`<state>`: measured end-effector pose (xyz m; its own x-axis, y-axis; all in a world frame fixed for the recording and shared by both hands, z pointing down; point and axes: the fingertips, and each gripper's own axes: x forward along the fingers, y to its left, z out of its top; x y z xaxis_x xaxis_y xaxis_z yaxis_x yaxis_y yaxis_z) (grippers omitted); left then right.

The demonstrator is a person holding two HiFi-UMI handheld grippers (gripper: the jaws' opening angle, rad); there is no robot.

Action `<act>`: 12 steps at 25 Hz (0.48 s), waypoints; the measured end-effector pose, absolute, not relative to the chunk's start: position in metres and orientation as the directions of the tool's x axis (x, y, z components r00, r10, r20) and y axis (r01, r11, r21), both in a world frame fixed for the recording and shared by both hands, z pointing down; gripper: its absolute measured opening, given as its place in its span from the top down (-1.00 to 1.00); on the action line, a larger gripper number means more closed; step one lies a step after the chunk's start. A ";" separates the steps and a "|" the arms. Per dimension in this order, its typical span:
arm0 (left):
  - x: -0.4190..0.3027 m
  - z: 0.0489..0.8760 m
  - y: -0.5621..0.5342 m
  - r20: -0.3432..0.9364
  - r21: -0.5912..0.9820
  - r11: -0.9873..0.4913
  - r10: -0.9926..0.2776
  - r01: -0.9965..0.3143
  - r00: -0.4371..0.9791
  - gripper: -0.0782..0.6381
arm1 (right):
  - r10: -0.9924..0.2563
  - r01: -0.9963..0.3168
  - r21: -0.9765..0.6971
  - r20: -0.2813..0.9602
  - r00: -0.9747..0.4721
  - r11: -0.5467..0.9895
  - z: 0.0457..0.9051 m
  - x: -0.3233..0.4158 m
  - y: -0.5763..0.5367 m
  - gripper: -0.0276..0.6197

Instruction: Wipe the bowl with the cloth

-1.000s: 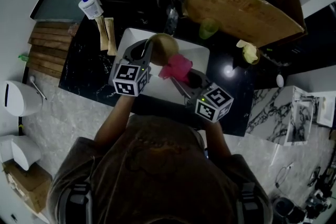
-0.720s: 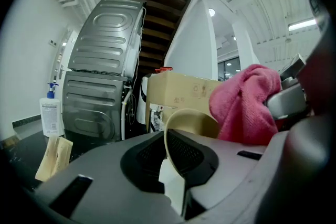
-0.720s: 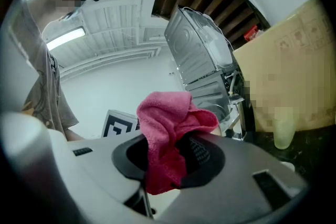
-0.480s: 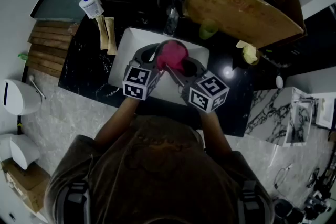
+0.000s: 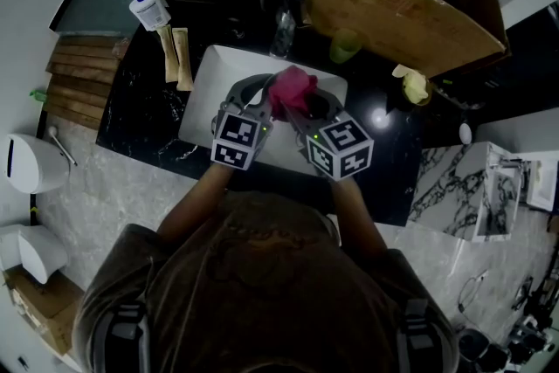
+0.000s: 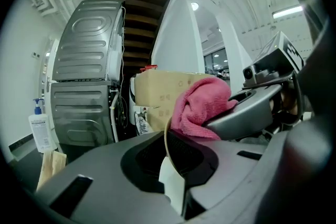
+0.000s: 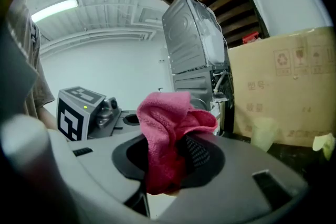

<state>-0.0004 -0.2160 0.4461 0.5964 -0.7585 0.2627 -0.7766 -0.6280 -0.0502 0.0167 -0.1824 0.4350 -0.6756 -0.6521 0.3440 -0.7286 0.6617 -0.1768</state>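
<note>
In the head view the pink cloth (image 5: 293, 89) is bunched over the white basin (image 5: 214, 74) and hides most of the bowl. My right gripper (image 5: 303, 107) is shut on that cloth (image 7: 167, 136), which hangs up out of its jaws. My left gripper (image 5: 262, 93) is shut on the bowl (image 6: 166, 140); in the left gripper view the bowl shows edge-on as a thin pale rim between the jaws. There the cloth (image 6: 199, 107) presses against the bowl's far side. The two grippers sit close together, their marker cubes almost side by side.
A black counter (image 5: 144, 113) surrounds the basin. A soap bottle (image 5: 148, 9) and two tan packets (image 5: 175, 57) lie to its left. Behind it stand a green cup (image 5: 347, 46) and a large cardboard box (image 5: 402, 4). A yellow object (image 5: 415, 86) lies at right.
The grippers have closed in on each other. The cloth moved from beside the bowl onto it and now covers it. The left gripper shifted right with the bowl.
</note>
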 end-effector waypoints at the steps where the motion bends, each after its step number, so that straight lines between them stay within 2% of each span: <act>1: 0.001 0.447 -0.215 0.267 -0.054 -0.630 -0.757 -0.774 0.597 0.73 | -0.657 -0.735 -0.167 0.349 -0.668 0.657 0.436 0.018 -0.185 0.56; 12: -0.004 0.444 -0.217 0.268 -0.064 -0.611 -0.772 -0.789 0.576 0.71 | -0.717 -0.808 -0.076 0.419 -0.557 0.584 0.448 0.039 -0.194 0.56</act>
<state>-0.0041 -0.2170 0.4441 0.5761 -0.7721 0.2684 -0.7889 -0.6111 -0.0644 0.0390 -0.1938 0.4482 -0.5573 -0.7169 0.4189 -0.8083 0.5838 -0.0763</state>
